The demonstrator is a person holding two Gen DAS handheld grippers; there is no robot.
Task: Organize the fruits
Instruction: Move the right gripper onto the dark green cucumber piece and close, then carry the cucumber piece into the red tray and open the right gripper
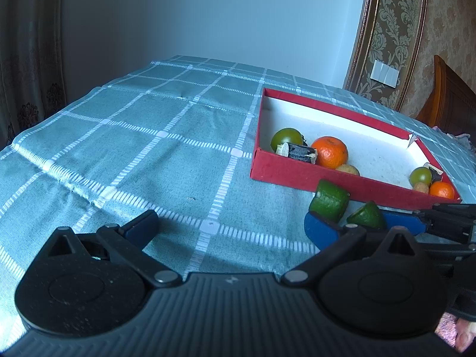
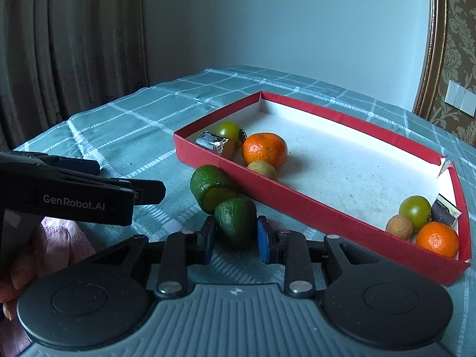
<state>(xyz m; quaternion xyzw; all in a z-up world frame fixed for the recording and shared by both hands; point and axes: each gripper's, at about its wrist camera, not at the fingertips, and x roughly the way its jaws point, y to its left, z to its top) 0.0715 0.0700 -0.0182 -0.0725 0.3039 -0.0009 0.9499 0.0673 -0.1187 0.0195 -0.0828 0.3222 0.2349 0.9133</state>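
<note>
Two green fruit pieces lie on the checked cloth just outside the red box [image 2: 297, 202]. My right gripper [image 2: 235, 242] is shut on the nearer green piece [image 2: 235, 220], a pad pressing each side. The other green piece [image 2: 209, 187] lies right behind it, touching it. In the left wrist view the held piece [image 1: 367, 215] and the free piece [image 1: 328, 199] lie right of my left gripper [image 1: 230, 229], which stands open over bare cloth. Its right pad is close beside the free piece. Inside the box lie two groups of fruit.
The box's near-left corner holds a green tomato [image 2: 227, 129], a dark cylinder [image 2: 214, 142], a mandarin [image 2: 264, 150] and a tan longan [image 2: 261, 169]. The right corner holds a matching group around a mandarin [image 2: 437, 239]. A hand [image 2: 17, 279] grips the left tool.
</note>
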